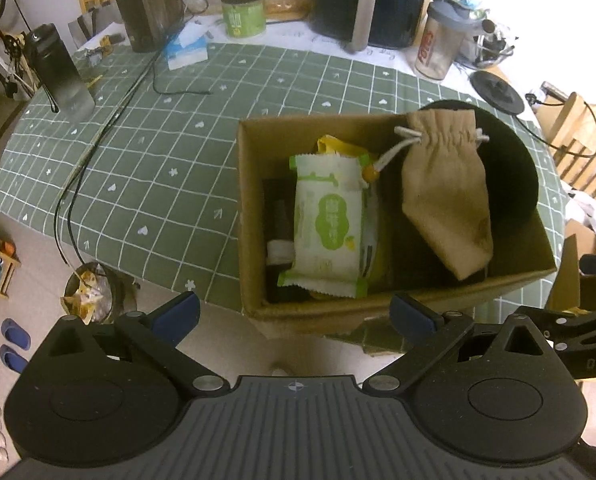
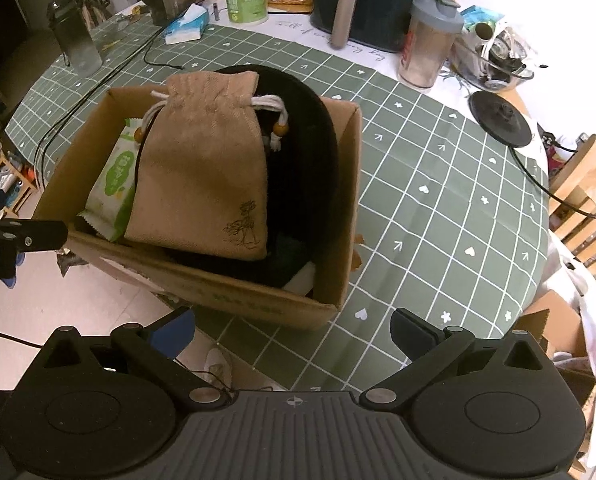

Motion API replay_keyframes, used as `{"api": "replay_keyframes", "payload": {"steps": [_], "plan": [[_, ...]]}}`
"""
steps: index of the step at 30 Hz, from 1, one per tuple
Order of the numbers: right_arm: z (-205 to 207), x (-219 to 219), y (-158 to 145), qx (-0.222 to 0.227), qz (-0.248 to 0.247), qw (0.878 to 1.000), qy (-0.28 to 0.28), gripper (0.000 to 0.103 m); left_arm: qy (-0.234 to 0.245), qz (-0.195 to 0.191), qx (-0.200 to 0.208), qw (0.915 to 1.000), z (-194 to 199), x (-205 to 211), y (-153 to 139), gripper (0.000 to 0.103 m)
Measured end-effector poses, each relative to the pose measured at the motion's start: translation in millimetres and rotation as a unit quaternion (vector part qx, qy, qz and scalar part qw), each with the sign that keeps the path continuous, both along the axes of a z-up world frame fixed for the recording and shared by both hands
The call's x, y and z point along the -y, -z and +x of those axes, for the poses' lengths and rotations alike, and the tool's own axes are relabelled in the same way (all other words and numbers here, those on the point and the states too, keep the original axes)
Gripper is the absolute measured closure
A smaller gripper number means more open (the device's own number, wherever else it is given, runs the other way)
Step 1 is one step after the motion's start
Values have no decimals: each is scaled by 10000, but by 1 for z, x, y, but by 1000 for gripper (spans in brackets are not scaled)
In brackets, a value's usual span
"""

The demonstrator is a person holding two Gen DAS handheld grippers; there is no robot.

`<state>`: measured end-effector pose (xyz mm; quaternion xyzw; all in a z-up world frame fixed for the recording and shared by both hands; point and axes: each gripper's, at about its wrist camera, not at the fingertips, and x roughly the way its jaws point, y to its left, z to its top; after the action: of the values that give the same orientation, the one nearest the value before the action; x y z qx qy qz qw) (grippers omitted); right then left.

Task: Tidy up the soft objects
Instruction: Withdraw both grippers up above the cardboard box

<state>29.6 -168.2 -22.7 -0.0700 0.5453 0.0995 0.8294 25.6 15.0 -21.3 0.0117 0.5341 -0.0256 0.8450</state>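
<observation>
A cardboard box (image 1: 253,200) (image 2: 348,200) sits near the table's front edge. Inside lie a tan drawstring pouch (image 1: 446,192) (image 2: 205,172), a white and green wet-wipe pack (image 1: 328,224) (image 2: 113,184), a black soft cap (image 1: 510,168) (image 2: 302,152) leaning on the right wall, something yellow (image 1: 332,145) and dark items underneath. My left gripper (image 1: 293,316) hangs open just in front of the box's near wall, nothing between its fingers. My right gripper (image 2: 291,330) is open too, off the box's near right corner, holding nothing.
At the table's back stand a dark bottle (image 1: 59,70), a kettle (image 1: 147,4), a tissue pack (image 1: 185,50), a green tub (image 1: 243,14), a black air fryer (image 1: 372,0) and a shaker cup (image 1: 440,38). Cables (image 1: 97,140) cross the green checked cloth (image 2: 438,184). Wooden chair (image 1: 582,148) at right.
</observation>
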Motion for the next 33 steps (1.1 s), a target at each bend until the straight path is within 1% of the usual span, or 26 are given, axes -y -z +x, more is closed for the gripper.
{"api": "replay_keyframes", "payload": {"steps": [10,21,33], "plan": [[2,-2,2,-35,17,10000,-73,0,-52,54,-100,9999,0,1,2,0],[4,2,2,-21,6,10000,41,0,-127,43,-113,9998,2,-1,2,0],[4,3,2,-9,10,9999,132,0,-104,53,-110,9999,2,-2,3,0]]}}
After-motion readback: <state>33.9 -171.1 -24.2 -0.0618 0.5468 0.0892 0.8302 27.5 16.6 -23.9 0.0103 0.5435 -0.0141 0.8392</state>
